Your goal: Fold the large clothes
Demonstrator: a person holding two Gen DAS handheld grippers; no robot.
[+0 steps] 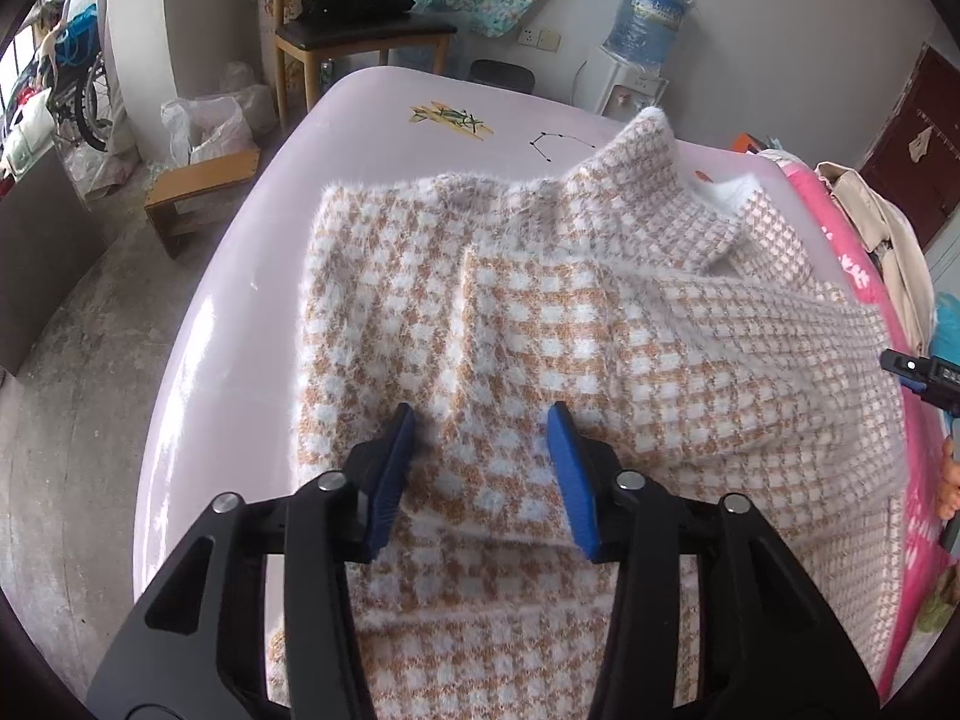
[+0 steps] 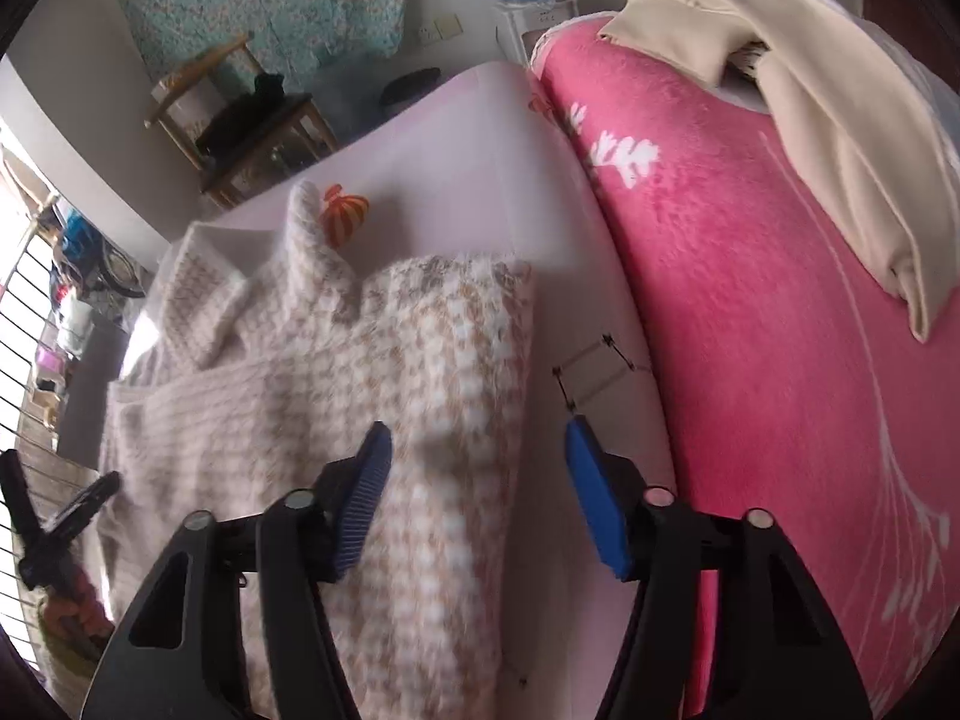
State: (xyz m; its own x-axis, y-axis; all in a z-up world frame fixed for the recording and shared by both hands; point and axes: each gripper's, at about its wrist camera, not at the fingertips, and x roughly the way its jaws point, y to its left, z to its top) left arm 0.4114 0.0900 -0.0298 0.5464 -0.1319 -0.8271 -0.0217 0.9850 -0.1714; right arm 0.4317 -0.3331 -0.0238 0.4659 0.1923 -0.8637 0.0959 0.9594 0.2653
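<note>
1. A fuzzy checked sweater in tan and white is lying partly folded on the pale pink tabletop, its collar pointing toward 12 o'clock in the left wrist view.
2. The left hand-held gripper is hovering over the sweater's near fold at 6 o'clock; its blue pads are standing apart with cloth below them, pinching nothing.
3. The right hand-held gripper is reaching over the sweater's right edge; its pads are spread, the left one over cloth, the right one over bare tabletop, gripping nothing.
4. In the left wrist view, the tip of the right hand-held gripper is showing at 3 o'clock.
5. A pink blanket is lying beside the tabletop at 3 o'clock in the right wrist view, with a beige garment resting on it at 1 o'clock.
6. A wooden chair is standing beyond the tabletop at 11 o'clock; a water dispenser is standing at 1 o'clock.
</note>
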